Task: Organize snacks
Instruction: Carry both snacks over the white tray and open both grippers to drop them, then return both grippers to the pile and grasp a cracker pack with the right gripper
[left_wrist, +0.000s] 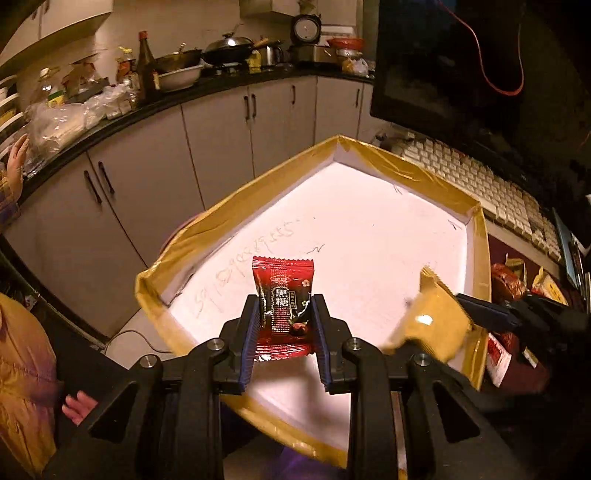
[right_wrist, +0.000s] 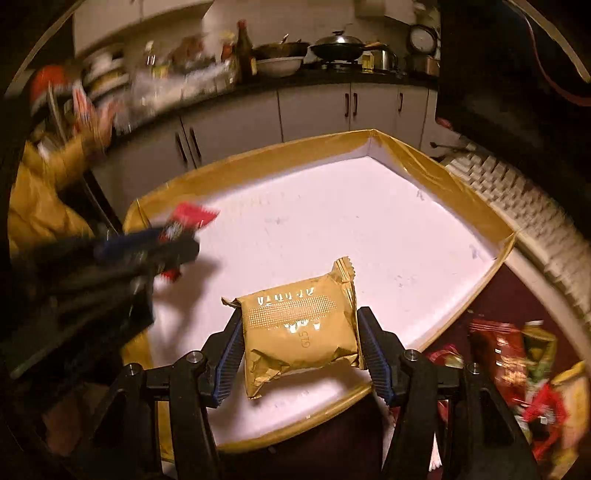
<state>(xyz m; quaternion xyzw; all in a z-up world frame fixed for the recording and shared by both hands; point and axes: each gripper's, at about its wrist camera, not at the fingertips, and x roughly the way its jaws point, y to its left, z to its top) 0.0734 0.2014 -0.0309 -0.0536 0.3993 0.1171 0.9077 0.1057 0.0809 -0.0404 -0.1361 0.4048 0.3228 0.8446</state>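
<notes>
My left gripper (left_wrist: 285, 308) is shut on a red and black snack packet (left_wrist: 282, 301) and holds it upright above the white tray (left_wrist: 369, 236). My right gripper (right_wrist: 297, 328) is shut on a gold snack packet (right_wrist: 299, 328) over the tray's near right part (right_wrist: 332, 221). In the left wrist view the gold packet (left_wrist: 430, 317) and right gripper show at the right, blurred. In the right wrist view the left gripper with the red packet (right_wrist: 184, 221) shows at the left, blurred.
The tray has gold-taped walls (left_wrist: 402, 160). A pile of loose snack packets (right_wrist: 517, 365) lies on the dark red surface right of the tray. A white keyboard (left_wrist: 480, 181) and a monitor (left_wrist: 443, 74) stand behind. Kitchen cabinets (left_wrist: 221, 129) are beyond.
</notes>
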